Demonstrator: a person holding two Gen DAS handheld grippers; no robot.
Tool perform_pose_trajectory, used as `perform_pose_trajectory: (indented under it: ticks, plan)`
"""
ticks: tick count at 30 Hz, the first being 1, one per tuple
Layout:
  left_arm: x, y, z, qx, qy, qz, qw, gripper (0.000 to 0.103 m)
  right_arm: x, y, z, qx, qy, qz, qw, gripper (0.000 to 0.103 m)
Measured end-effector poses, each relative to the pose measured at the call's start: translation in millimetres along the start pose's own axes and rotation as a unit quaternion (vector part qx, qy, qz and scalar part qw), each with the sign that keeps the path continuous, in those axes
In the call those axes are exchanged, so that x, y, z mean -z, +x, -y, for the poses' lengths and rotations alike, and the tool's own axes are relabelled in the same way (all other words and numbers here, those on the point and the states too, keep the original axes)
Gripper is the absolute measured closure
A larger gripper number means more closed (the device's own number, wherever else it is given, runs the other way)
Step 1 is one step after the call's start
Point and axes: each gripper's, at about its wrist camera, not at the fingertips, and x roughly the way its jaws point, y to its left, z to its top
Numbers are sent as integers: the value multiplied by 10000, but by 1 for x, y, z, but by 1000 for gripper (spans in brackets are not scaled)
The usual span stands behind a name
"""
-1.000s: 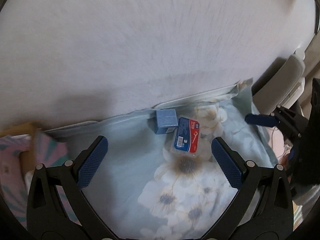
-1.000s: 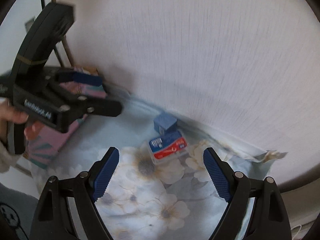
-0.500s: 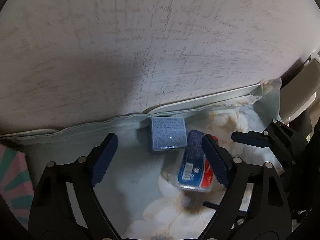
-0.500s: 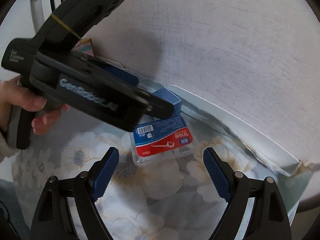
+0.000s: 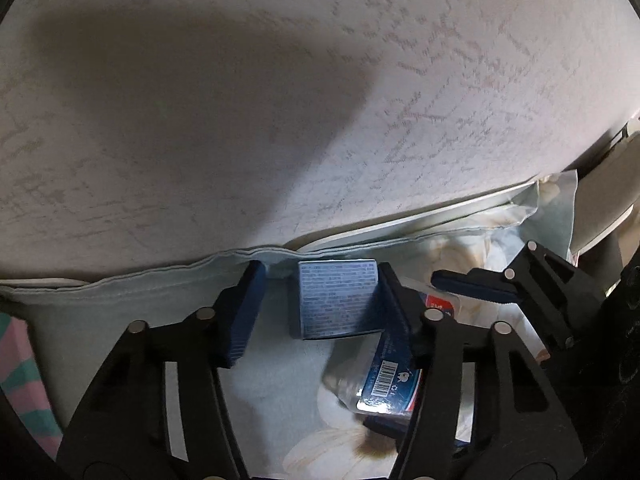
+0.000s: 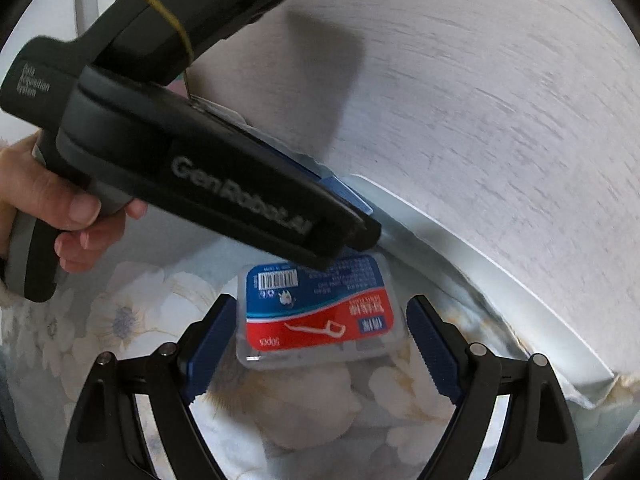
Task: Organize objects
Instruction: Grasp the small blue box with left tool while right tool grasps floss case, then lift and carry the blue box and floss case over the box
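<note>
The left tongs [image 6: 352,236] read "GenRobot.AI" and "Data Acquisition System"; the floss pack [image 6: 316,312] "50pcs".

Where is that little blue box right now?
In the left wrist view the little blue box sits on the floral cloth by the wall, between the left gripper fingers, beside the floss-pick pack.

Left gripper [image 5: 318,304] and right gripper [image 6: 316,342] side by side, low, jaws parted, narrower on the left.
</note>
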Motion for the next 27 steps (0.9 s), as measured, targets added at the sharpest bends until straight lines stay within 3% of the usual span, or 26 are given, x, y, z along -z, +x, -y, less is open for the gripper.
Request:
perform_pose_trajectory:
  ticks: [5,15,27]
  plan:
    - [1,1,0,-38,49,-36,10000,63,2,6,-9,168,-294,-39,9994,23]
    - [3,-7,-9,8,-25,-155,9999,64,5,-6,-11,317,-223,-16,9992,23]
    - [6,-57,-14,34,68,166,9998,64,8,-40,-16,280,67,23,9996,23]
